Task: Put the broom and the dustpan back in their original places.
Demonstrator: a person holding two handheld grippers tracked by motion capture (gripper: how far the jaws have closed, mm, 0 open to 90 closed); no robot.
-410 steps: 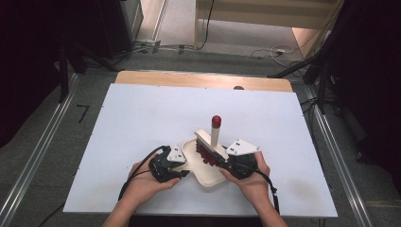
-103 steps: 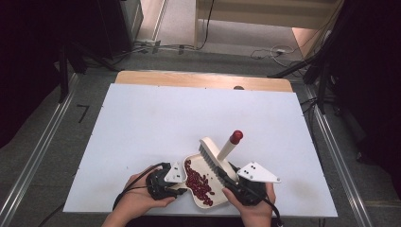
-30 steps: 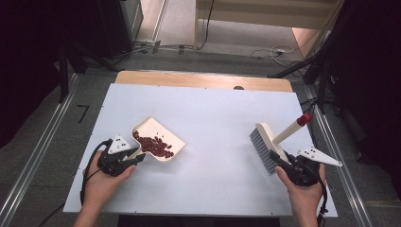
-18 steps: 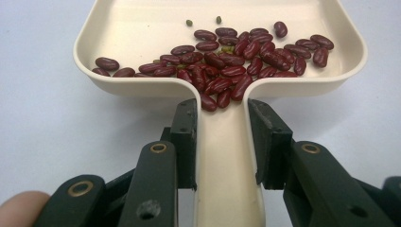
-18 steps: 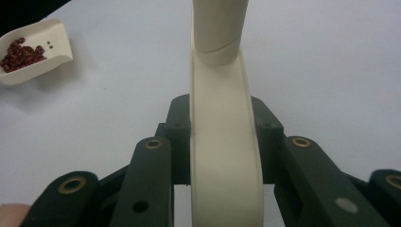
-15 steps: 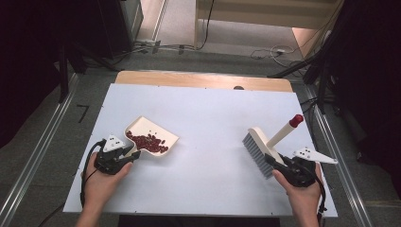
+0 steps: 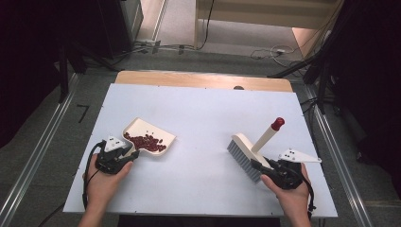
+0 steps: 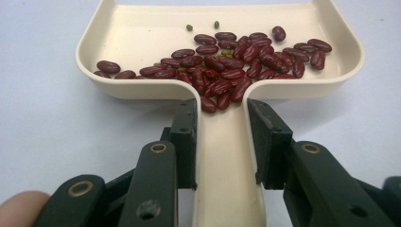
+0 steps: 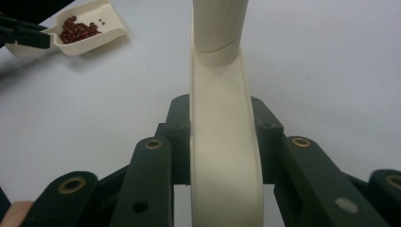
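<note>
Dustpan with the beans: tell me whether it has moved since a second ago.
Yes. The dustpan, held in the left gripper, has slid a little toward the table's near edge, and sits flatter on the table.

No text, label, brand, number or sign can be read in these pictures. The dustpan [image 8: 118, 28], the brush [image 7: 248, 149] and the white bench [image 7: 203, 109] carry no print. The black grippers and the grey plate [image 7: 298, 156] show no marking either. The high view is small and a little blurred, so perhaps some fine print there is too small to see.
</note>
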